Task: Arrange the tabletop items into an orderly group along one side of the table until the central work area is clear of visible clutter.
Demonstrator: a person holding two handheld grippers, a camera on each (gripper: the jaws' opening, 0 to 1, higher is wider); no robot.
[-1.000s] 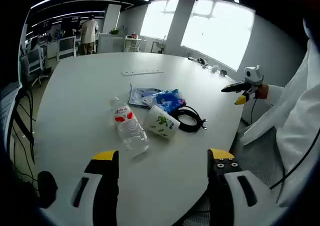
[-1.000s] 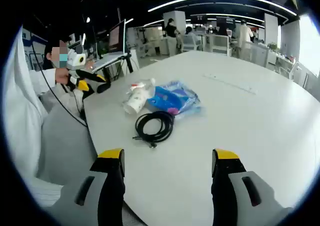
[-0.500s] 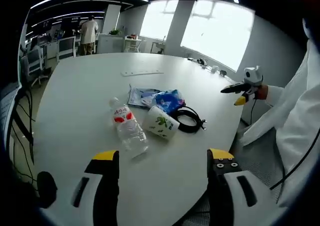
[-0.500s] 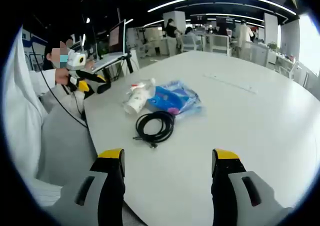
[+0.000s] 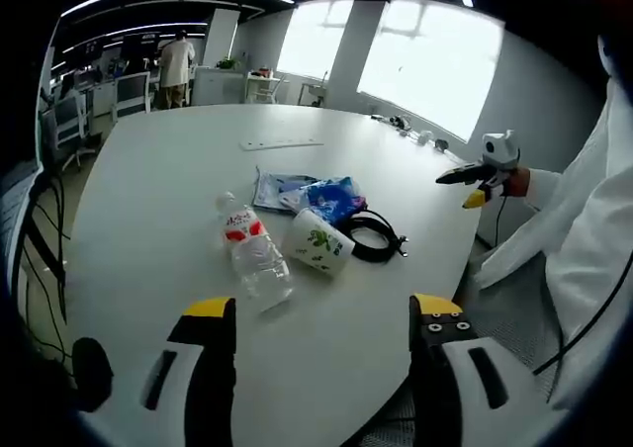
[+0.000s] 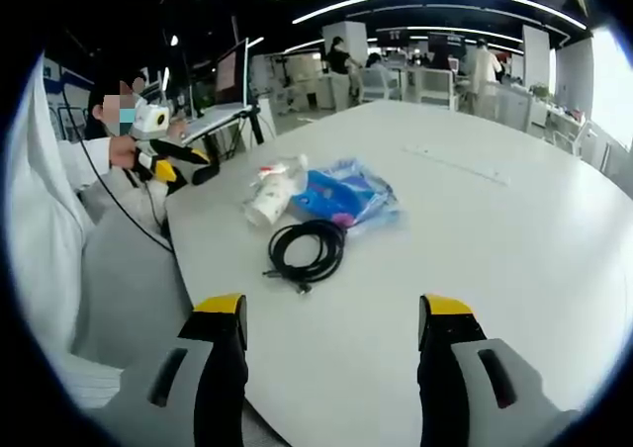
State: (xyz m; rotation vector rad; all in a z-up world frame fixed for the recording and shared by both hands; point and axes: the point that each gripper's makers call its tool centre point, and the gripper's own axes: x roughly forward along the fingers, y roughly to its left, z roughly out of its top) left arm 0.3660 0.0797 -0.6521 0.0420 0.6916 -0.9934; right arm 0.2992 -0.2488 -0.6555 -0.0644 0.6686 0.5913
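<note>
A clear plastic bottle [image 5: 252, 253] with a red label lies on the white table [image 5: 158, 170]. Beside it a white paper cup [image 5: 319, 241] with a green print lies on its side. A blue plastic bag [image 5: 315, 195] and a coiled black cable [image 5: 373, 233] are just behind. My left gripper [image 5: 321, 313] is open, hanging short of the bottle and cup. In the right gripper view the cable [image 6: 308, 247], the bag [image 6: 346, 196], the cup [image 6: 269, 204] and the bottle [image 6: 280, 177] cluster ahead of my open right gripper [image 6: 332, 313]. The right gripper [image 5: 482, 178] also appears beyond the table edge, and the left gripper [image 6: 170, 157] at the left.
A flat white strip [image 5: 282, 144] lies farther back on the table. A person in white clothing [image 6: 54, 229] holds the grippers by the table edge. Desks, chairs and people [image 5: 178, 63] stand in the office behind. A tripod with a laptop [image 6: 223, 106] stands near the table.
</note>
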